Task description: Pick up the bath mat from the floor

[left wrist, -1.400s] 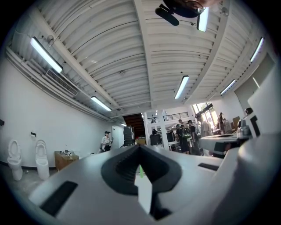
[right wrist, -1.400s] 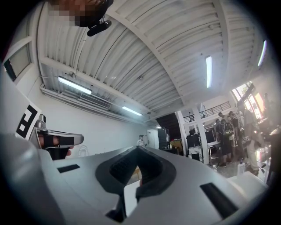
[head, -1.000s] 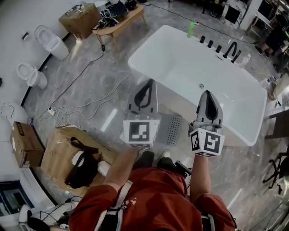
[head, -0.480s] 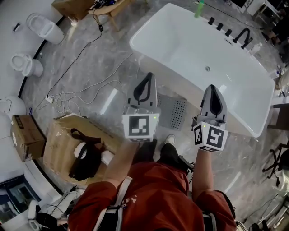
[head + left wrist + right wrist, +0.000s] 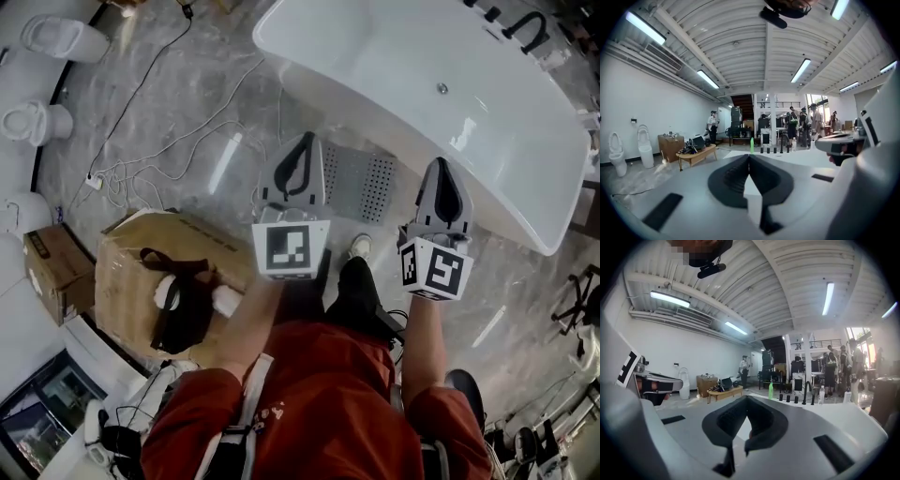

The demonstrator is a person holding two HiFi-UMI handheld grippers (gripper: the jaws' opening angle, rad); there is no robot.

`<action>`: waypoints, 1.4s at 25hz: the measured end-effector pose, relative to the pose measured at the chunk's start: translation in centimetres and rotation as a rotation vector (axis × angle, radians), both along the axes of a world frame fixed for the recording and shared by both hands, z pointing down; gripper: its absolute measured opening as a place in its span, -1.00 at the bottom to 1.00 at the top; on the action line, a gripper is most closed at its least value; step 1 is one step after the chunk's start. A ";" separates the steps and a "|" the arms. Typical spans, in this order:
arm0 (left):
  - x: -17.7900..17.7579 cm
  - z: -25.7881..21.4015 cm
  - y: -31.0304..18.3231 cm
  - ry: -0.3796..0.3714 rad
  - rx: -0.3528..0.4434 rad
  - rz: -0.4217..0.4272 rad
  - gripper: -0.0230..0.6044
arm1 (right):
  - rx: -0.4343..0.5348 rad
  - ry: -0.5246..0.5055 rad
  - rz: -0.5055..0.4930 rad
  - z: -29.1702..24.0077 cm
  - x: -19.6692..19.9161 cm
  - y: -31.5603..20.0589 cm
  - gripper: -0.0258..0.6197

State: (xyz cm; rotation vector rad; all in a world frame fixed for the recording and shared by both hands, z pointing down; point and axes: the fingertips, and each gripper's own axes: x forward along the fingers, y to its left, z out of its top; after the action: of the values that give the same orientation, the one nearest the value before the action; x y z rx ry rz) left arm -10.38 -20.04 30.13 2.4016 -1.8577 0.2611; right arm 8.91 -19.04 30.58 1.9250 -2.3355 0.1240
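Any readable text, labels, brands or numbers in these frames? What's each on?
No text can be read in any view.
Left marker cube: black-and-white square pattern only, no characters.
Right marker cube: same.
Small cardboard box: any print is too small to read.
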 end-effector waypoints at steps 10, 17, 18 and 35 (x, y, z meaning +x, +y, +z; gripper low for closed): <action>-0.9 12.4 0.8 -0.029 -0.115 0.013 -0.88 | -0.056 0.012 -0.030 11.1 -1.7 1.3 -0.88; 0.2 23.5 2.0 -0.130 -0.151 0.090 -0.88 | -0.099 0.006 -0.077 21.6 -3.3 2.3 -0.88; 0.3 24.8 2.3 -0.114 -0.151 0.086 -0.88 | -0.107 -0.013 -0.079 23.0 -3.4 2.5 -0.88; -1.1 45.8 5.3 -0.040 -0.270 0.046 -0.88 | -0.219 0.043 -0.067 44.7 -2.6 5.1 -0.88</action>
State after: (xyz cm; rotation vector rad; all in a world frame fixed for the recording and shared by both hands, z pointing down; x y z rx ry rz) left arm -11.53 -14.73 75.96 2.2715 -1.6614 0.5302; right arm 6.35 -13.98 75.25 1.7284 -2.2498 0.3152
